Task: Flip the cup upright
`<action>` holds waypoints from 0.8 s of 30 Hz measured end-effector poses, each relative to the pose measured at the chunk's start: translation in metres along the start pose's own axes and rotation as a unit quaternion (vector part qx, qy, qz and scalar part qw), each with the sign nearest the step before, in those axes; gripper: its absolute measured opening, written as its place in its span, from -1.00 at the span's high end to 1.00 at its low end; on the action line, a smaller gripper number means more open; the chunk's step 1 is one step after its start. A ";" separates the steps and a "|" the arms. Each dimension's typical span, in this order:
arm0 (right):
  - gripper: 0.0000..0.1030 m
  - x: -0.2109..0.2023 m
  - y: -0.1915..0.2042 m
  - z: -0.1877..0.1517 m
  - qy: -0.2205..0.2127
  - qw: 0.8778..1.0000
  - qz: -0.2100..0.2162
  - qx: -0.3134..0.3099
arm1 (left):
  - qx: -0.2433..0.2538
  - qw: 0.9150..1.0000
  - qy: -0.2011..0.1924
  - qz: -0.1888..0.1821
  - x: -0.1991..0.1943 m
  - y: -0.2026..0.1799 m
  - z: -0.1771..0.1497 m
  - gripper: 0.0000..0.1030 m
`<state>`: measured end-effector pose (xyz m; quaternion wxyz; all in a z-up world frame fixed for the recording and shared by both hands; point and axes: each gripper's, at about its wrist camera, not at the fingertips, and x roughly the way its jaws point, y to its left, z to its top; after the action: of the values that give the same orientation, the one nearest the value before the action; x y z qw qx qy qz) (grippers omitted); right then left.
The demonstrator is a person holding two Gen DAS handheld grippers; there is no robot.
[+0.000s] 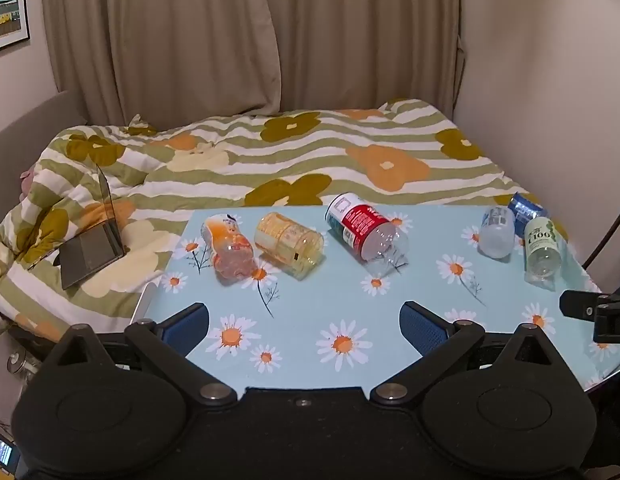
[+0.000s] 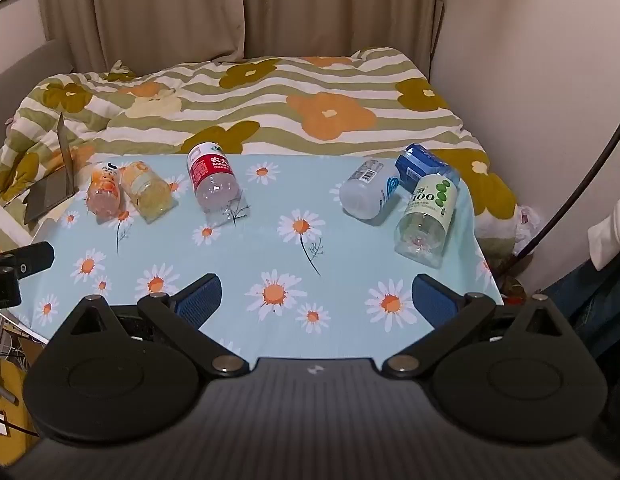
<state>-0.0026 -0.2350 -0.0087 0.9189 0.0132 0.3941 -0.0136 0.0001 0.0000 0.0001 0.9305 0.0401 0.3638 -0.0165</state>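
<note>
Six cut-bottle cups lie on their sides on the daisy-print table (image 2: 342,240), none upright yet. They sit in two clusters w/ a bare gap mid-table, prob. so each gripper works its own side.

Left cluster: orange-label cup (image 1: 228,249) just beside yellow-label cup (image 1: 289,245), the two look to be touching or nearly so; red-label cup (image 1: 364,230) lies apart to their right, clear end toward camera.

Right cluster: frosted white cup (image 2: 368,194), blue-label cup (image 2: 424,168) behind it, green-label cup (image 2: 428,216) nearest the table's right edge. These three are packed close; can't tell if all touch.

Left gripper (image 1: 303,328): jaws spread wide, nothing between the blue pads, held low over the near table edge, well short of any cup. Right gripper (image 2: 316,300): same, wide apart & empty, near the front edge. Both look parked at a start pose, wide enough to take a cup body crosswise.

Judgement: task at the very beginning. Red-label cup is the easy first pick for left, free on all sides. Green-label cup suits right, but sits close to the edge, so a nudge could roll it off. Curved bodies roll easily; grip needs to go across the barrel, not along it.

Bed w/ flower quilt (image 1: 310,160) behind the table; laptop (image 1: 91,240) open on it at left.
</note>
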 end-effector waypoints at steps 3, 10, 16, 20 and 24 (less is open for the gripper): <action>-1.00 -0.001 0.000 0.000 0.002 1.000 -0.001 0.001 | -0.003 1.000 -0.015 -0.005 -0.001 0.000 -0.001 -1.00; -1.00 -0.002 0.006 -0.002 0.003 1.000 0.000 -0.003 | 0.004 1.000 -0.013 -0.013 -0.007 -0.008 0.015 -1.00; -1.00 -0.001 0.004 -0.002 0.005 1.000 0.001 0.007 | 0.006 1.000 -0.011 -0.010 -0.005 -0.004 0.010 -1.00; -1.00 -0.001 0.008 -0.003 0.005 1.000 -0.002 0.002 | 0.006 1.000 -0.007 -0.009 -0.003 -0.003 0.011 -1.00; -1.00 0.002 0.004 -0.004 0.004 1.000 -0.003 0.002 | 0.006 1.000 -0.007 -0.009 -0.002 -0.003 0.010 -1.00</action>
<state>-0.0037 -0.2310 -0.0126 0.9173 0.0141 0.3975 -0.0174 0.0053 -0.0041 0.0079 0.9325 0.0425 0.3576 -0.0270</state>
